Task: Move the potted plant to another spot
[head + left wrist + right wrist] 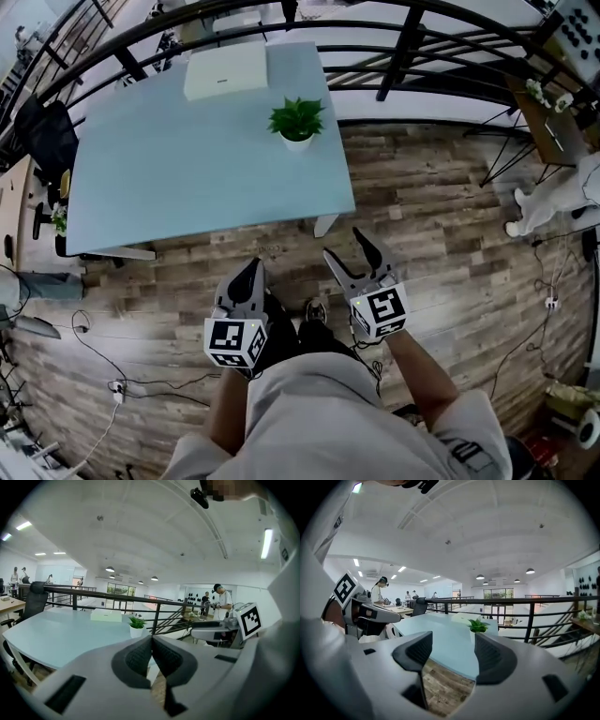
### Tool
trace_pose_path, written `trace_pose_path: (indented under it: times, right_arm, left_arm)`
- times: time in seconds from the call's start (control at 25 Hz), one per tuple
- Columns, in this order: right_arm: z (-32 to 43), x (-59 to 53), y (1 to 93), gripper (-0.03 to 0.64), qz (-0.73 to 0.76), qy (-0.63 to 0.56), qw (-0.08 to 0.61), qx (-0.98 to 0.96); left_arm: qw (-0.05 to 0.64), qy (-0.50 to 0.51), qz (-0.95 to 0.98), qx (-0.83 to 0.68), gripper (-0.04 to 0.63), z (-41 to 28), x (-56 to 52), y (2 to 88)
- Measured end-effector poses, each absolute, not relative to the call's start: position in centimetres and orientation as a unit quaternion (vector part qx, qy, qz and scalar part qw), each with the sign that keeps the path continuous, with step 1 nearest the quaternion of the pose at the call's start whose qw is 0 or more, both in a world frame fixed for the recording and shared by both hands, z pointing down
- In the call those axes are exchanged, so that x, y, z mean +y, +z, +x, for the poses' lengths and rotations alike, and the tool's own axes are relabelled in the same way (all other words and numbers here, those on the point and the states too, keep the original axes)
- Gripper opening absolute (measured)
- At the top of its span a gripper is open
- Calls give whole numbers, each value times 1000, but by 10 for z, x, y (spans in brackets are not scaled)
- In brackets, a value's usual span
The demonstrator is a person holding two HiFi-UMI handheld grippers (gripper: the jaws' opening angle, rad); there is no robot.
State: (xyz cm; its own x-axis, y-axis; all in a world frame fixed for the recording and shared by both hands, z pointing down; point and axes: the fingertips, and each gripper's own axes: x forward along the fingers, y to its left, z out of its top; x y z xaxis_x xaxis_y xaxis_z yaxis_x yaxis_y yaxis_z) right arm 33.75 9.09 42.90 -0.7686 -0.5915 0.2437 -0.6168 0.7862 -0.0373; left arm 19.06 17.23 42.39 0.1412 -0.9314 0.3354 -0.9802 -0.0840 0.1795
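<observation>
A small green plant in a white pot (297, 125) stands near the right edge of a pale blue table (187, 159); it also shows in the left gripper view (136, 625) and the right gripper view (478, 626). Both grippers hang over the wooden floor, short of the table's near edge. My left gripper (253, 269) is shut, its pads touching with nothing between them (151, 656). My right gripper (348, 247) is open and empty, a clear gap between its pads (452, 651).
A white flat box (225, 71) lies at the table's far side. A black railing (394, 42) runs behind the table. A black office chair (42, 136) stands at the left end. Cables lie on the floor (103, 361). People stand in the distance (220, 602).
</observation>
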Motion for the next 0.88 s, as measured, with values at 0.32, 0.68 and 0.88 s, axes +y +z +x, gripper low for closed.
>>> trace_pose_path:
  times: [0.32,0.68,0.88]
  right_arm:
    - [295,42,454,281,371,73,133,-916]
    - [255,7,455,315,437,78,154,-883]
    - [247,-8,480,332,449,95,160,-874]
  left_arm:
    - [208,69,763,-608,12,131,106,457]
    - [198,86,821,-528,12,85,35,460]
    - [215,104,825,-512,12,78,15,484]
